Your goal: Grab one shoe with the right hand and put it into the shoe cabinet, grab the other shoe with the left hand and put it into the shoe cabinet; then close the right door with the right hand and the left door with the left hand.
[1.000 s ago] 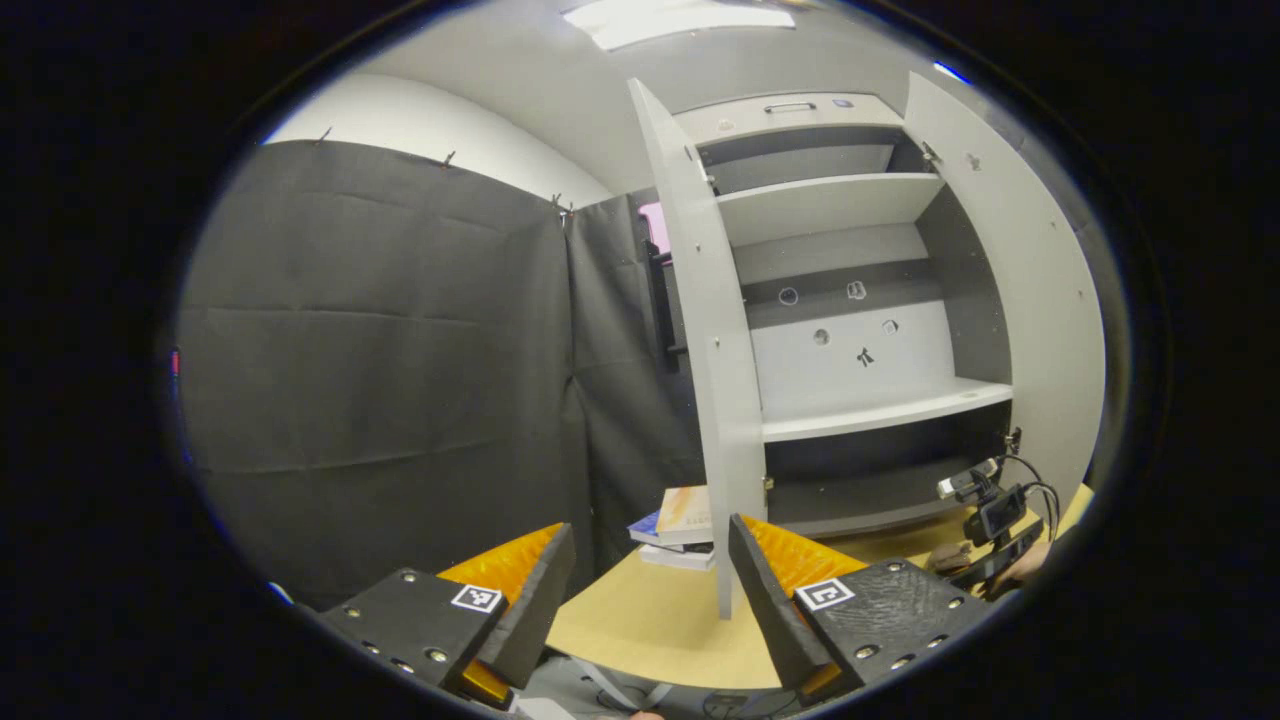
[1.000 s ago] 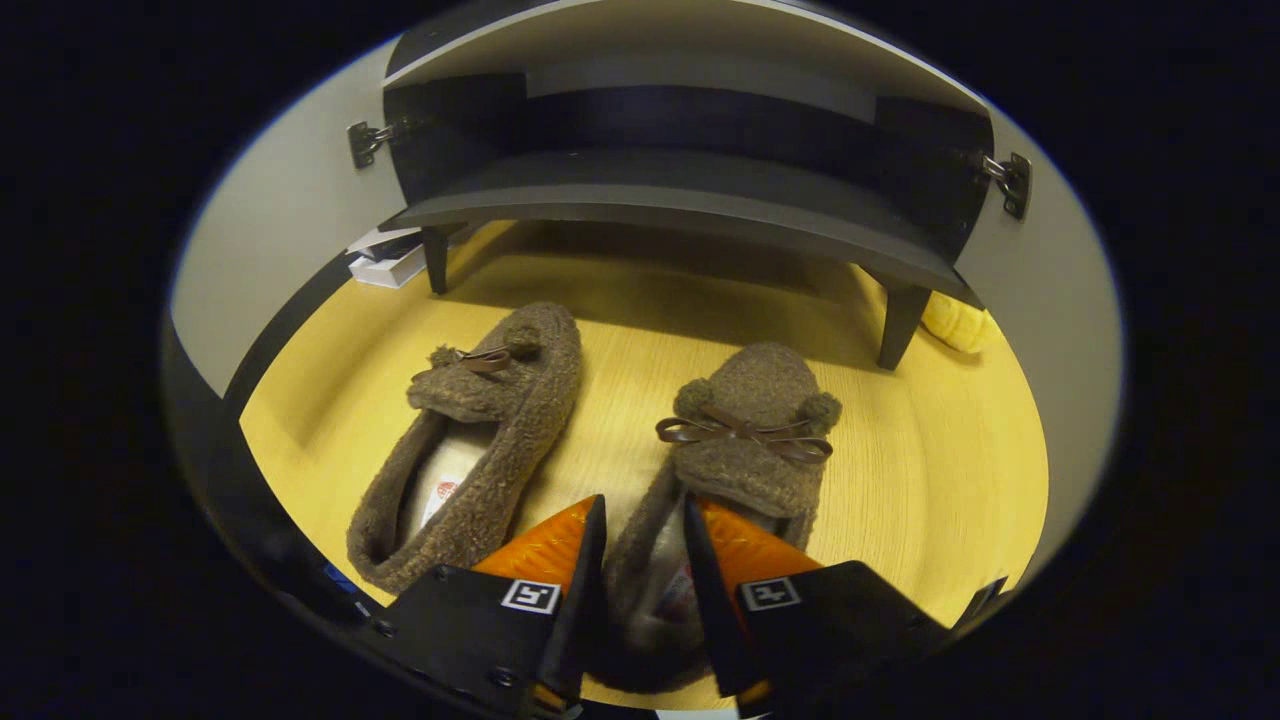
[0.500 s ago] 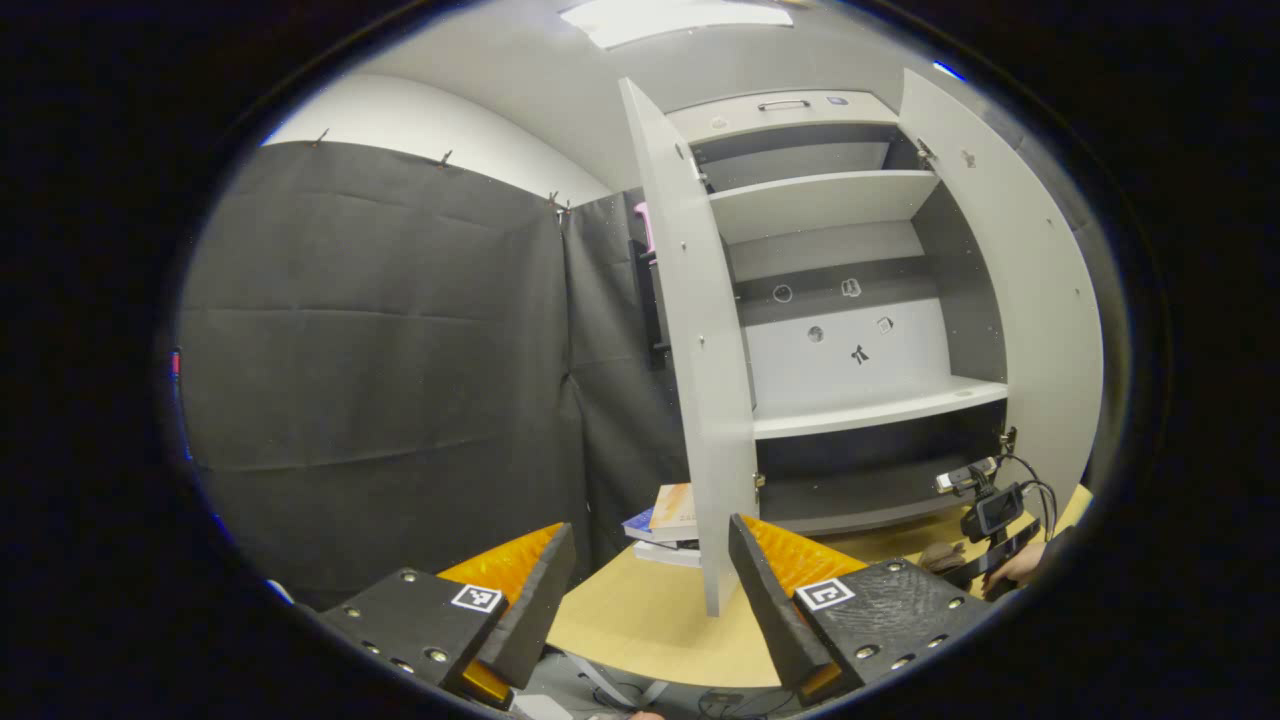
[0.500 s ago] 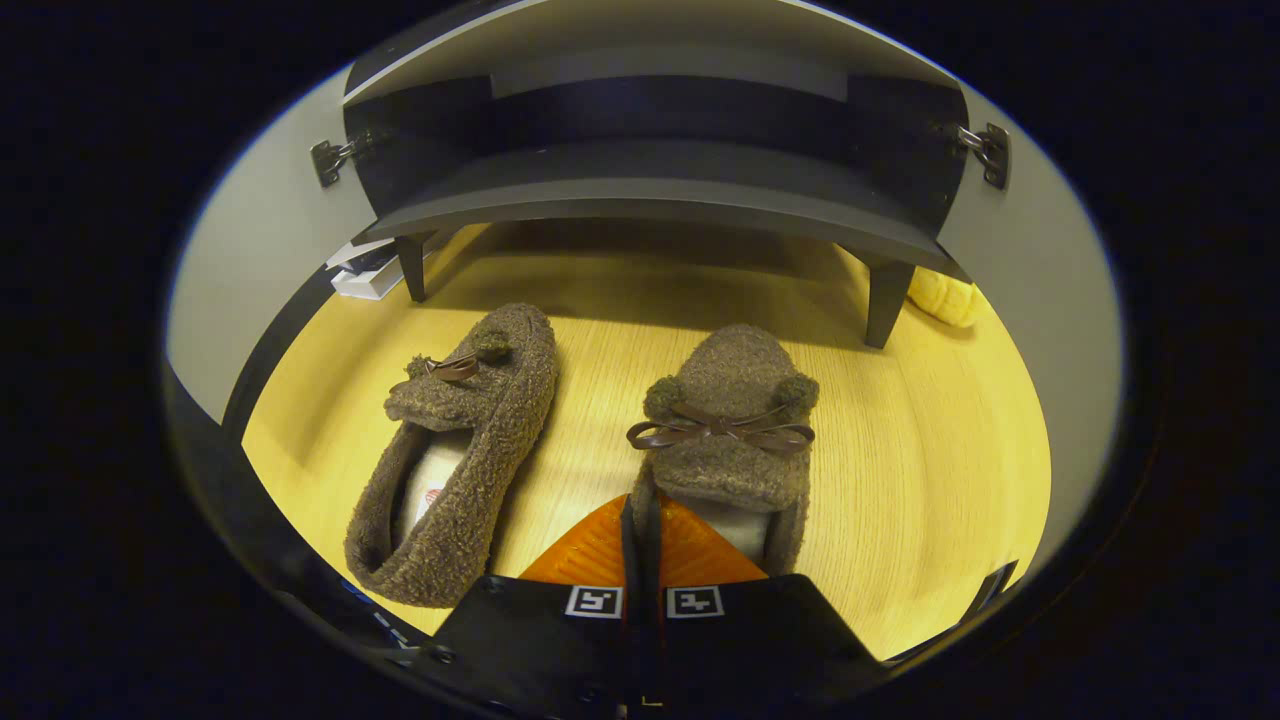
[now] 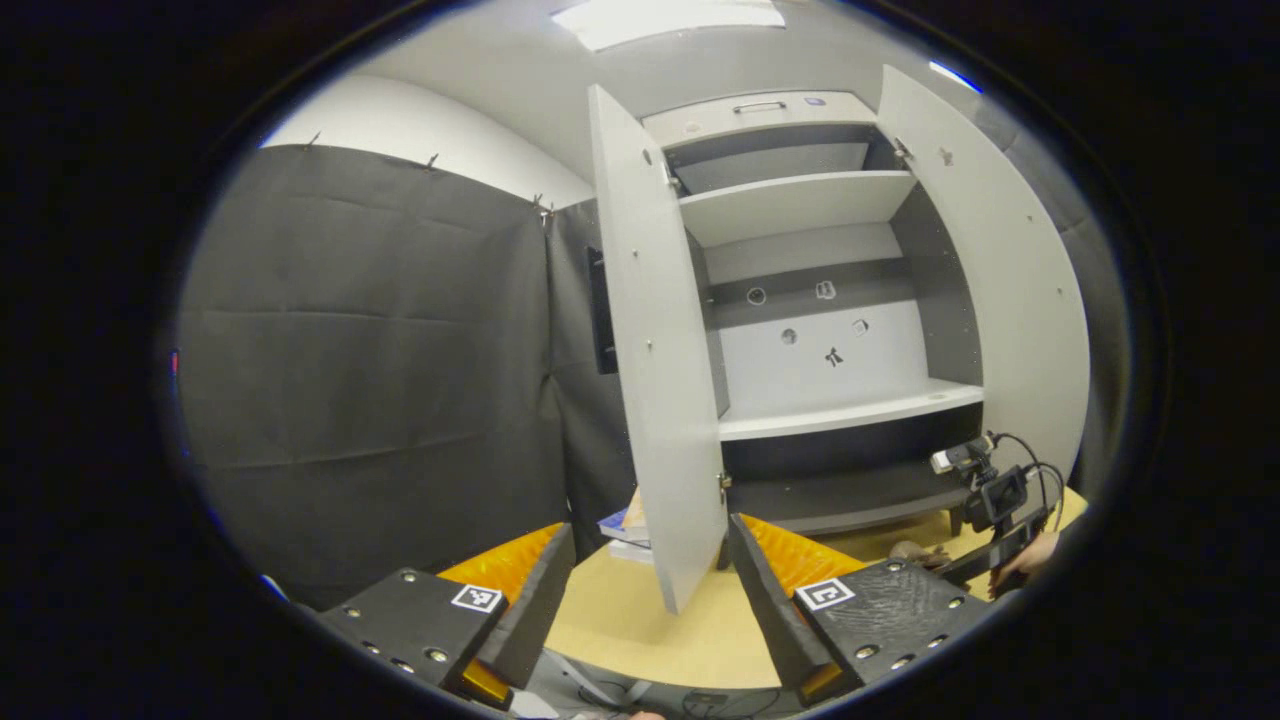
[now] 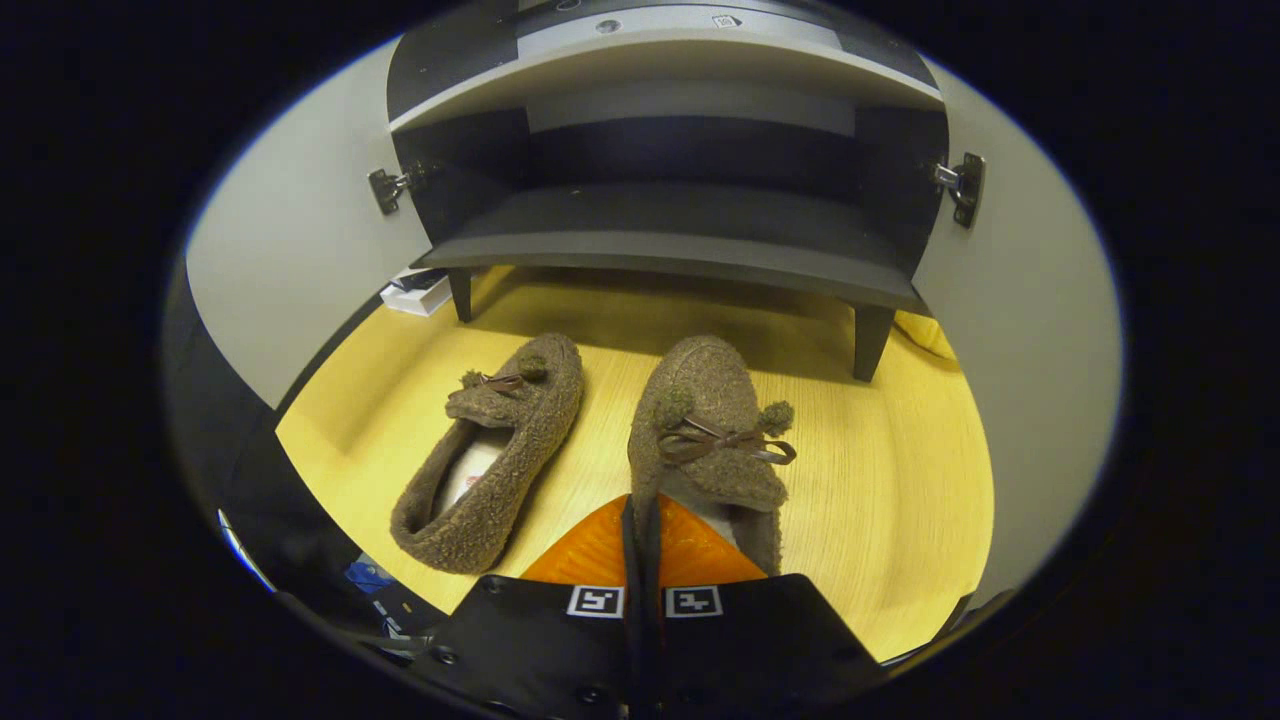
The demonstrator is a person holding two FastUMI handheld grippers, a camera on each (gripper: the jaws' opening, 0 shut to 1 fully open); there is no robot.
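Fuzzy brown fleece is what I see ahead in the right gripper view: two slippers on the pale wooden tabletop point(image 6: 900, 480) in front of the shoe cabinet point(image 6: 680, 250). My right gripper point(image 6: 640, 525) has its fingers drawn together on the left side wall of the right slipper point(image 6: 710, 420), near its heel opening; its toe points at the cabinet's dark bottom shelf. The left slipper point(image 6: 495, 455) lies just beside it, apart from my fingers, angled a little to the right.

In the left gripper view my left gripper point(image 5: 650, 565) hangs with its fingers spread wide, holding nothing, above the table's near edge. Both cabinet doors stand open: the left door point(image 5: 650, 380) is straight ahead of me, the right door point(image 5: 1000, 280) is swung out beyond the shelves. Low on the right I see the other gripper point(image 5: 990, 505) and the hand point(image 5: 1030, 555) holding it.
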